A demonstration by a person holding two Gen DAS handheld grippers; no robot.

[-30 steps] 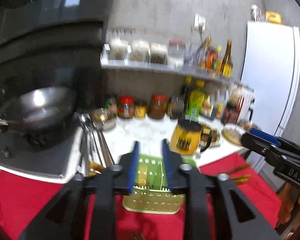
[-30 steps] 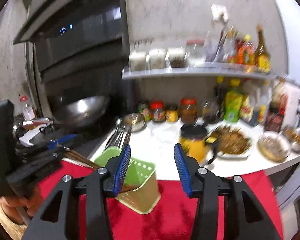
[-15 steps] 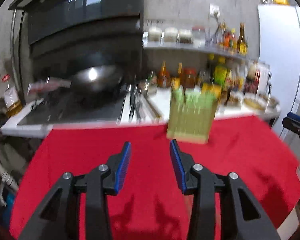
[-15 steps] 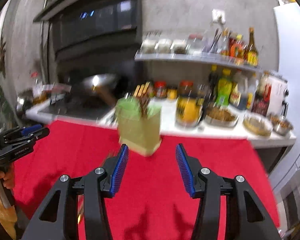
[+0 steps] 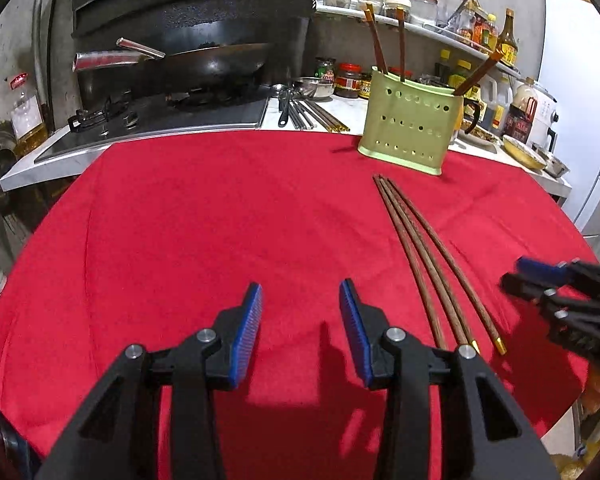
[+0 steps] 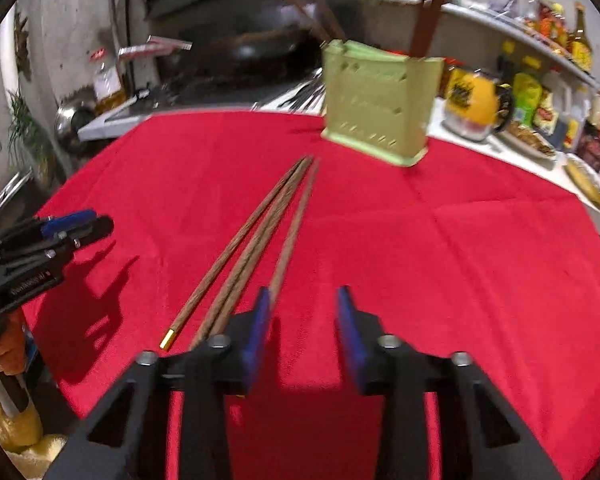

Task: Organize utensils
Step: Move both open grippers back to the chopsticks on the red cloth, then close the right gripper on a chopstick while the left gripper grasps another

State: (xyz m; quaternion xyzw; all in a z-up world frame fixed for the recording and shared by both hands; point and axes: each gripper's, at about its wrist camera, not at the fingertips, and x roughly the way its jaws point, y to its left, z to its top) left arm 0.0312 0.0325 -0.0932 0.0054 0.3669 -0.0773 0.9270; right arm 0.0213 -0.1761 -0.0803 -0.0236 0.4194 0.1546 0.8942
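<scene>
A light green utensil holder (image 5: 410, 122) (image 6: 378, 102) stands at the far side of the red cloth (image 5: 220, 208) with three brown chopsticks upright in it. Three more brown chopsticks (image 5: 424, 256) (image 6: 256, 232) lie on the cloth in front of it. My left gripper (image 5: 300, 326) is open and empty, low over the cloth, left of the lying chopsticks. My right gripper (image 6: 302, 320) is open and empty, its left finger just over the near end of the rightmost chopstick. Each gripper shows in the other's view, the right (image 5: 556, 300) and the left (image 6: 44, 240).
A stove with a black wok (image 5: 216, 62) is at the back left. Metal utensils and more chopsticks (image 5: 304, 114) lie on the white counter behind the cloth. Jars, bottles and a yellow mug (image 6: 474, 100) crowd the counter and shelf. A white fridge (image 5: 580, 80) stands at the right.
Both grippers have pulled back from above the holder and come down low over the cloth. The three lying chopsticks are now in view near the right gripper.
</scene>
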